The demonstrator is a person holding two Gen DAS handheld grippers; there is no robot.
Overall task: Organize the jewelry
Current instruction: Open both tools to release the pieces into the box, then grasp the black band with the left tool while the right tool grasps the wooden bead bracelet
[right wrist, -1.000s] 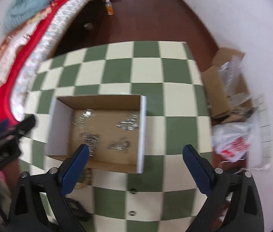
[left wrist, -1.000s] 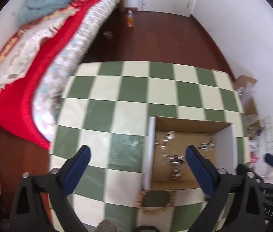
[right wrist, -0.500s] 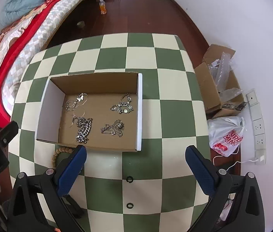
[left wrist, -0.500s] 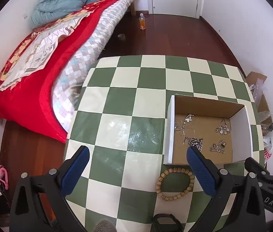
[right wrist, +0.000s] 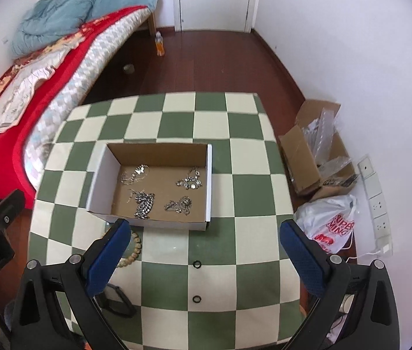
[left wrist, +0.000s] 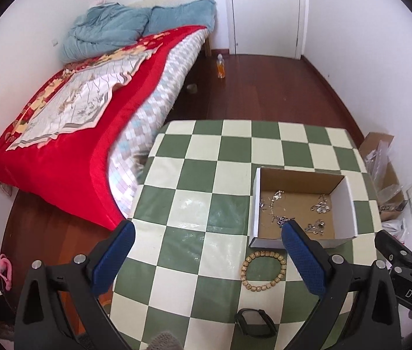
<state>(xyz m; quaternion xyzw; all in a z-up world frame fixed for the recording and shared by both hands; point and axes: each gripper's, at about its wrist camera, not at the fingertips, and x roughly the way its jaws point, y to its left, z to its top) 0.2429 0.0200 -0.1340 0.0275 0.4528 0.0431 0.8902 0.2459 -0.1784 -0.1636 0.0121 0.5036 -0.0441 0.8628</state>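
Over the last second both grippers have risen and drawn back from the cardboard box, so the view now takes in the whole table and much of the room, where a second ago the box filled the lower frame.

The box sits open-topped on the checked tablecloth, and four silver pieces lie apart on its brown floor: a fine chain at far left, a jewelled chain at far right, a heavy link chain at near left and a small cluster at near right. Spaced like this they stay untangled, which looks like the point of the sorting.

Still outside, just beside the box's near wall, lies a wooden bead bracelet. Nearer the table edge is a dark band, perhaps a watch strap, and two small black rings lie on the cloth, one behind the other. These are probably what is left to put away.

The left gripper hangs above the near part of the table with fingers spread wide and nothing between them; the bracelet lies below, beside its right finger. The right gripper is likewise spread and empty, held over the two rings. High, open poses like these suit choosing the next piece.

Beyond the table are a bed with a red blanket, a wooden floor and an orange bottle by the door.
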